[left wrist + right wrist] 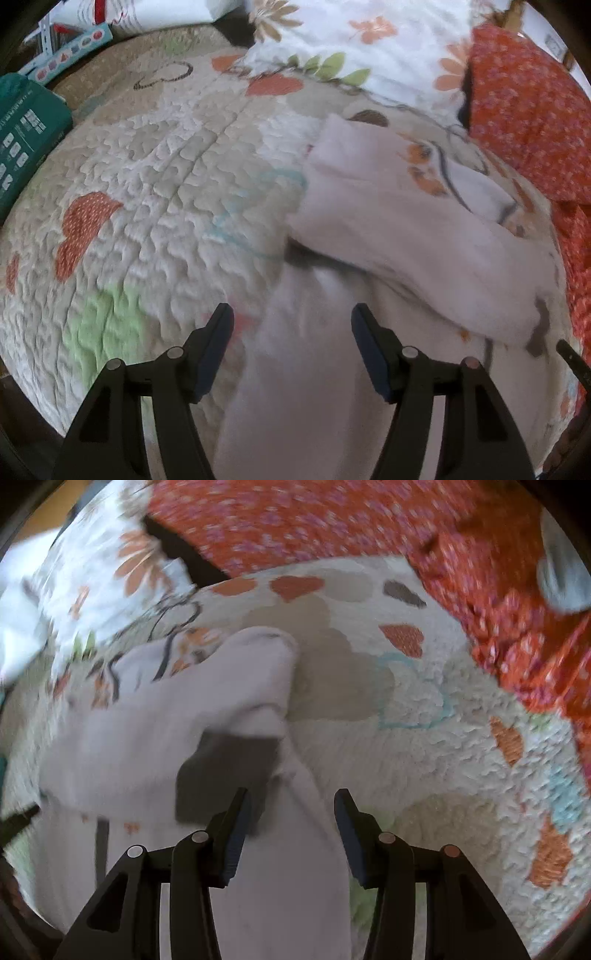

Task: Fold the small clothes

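Note:
A small pale pink garment (406,229) with orange and dark print lies on the quilted bedspread (155,166). Its upper half is folded over, and a pale strip of it runs down between my left fingers. My left gripper (291,325) is open, with the cloth lying between and under the jaws. In the right wrist view the same garment (166,716) lies left of centre, with a strip running down between my right fingers. My right gripper (291,808) is open over that strip. Both views are motion-blurred.
A red flowered cloth (532,122) lies at the right, and shows across the top of the right wrist view (332,524). A white flowered pillow (362,44) sits at the back. A teal box (26,136) and a picture book (70,55) are at the left edge.

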`<state>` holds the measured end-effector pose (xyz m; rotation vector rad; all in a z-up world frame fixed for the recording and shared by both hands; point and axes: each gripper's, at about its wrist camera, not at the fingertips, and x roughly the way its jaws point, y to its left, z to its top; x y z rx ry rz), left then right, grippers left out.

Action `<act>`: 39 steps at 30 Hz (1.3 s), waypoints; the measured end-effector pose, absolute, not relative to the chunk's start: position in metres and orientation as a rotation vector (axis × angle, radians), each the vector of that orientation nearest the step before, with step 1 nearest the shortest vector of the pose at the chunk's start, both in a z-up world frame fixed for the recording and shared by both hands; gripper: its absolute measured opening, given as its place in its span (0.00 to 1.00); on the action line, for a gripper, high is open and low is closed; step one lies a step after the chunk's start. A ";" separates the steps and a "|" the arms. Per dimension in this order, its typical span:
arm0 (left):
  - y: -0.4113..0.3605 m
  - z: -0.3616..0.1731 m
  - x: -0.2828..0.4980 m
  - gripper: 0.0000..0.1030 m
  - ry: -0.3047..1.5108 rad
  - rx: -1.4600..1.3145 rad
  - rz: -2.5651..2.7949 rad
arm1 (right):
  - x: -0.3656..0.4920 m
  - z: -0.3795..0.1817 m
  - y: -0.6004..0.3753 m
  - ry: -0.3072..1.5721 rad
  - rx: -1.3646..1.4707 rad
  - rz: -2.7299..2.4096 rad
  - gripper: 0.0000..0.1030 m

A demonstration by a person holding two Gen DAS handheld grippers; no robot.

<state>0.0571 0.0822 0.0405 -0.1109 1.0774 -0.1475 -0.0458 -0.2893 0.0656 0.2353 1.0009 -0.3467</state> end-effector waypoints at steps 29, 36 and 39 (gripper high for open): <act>0.048 0.053 -0.026 0.77 0.962 -0.002 -0.249 | -0.111 0.099 -0.195 0.843 -0.098 -0.464 0.67; 0.039 0.043 -0.022 0.77 1.000 0.009 -0.266 | -0.105 0.091 -0.202 0.877 -0.090 -0.466 0.68; 0.036 0.038 -0.020 0.77 1.018 0.015 -0.267 | -0.103 0.089 -0.202 0.888 -0.090 -0.470 0.68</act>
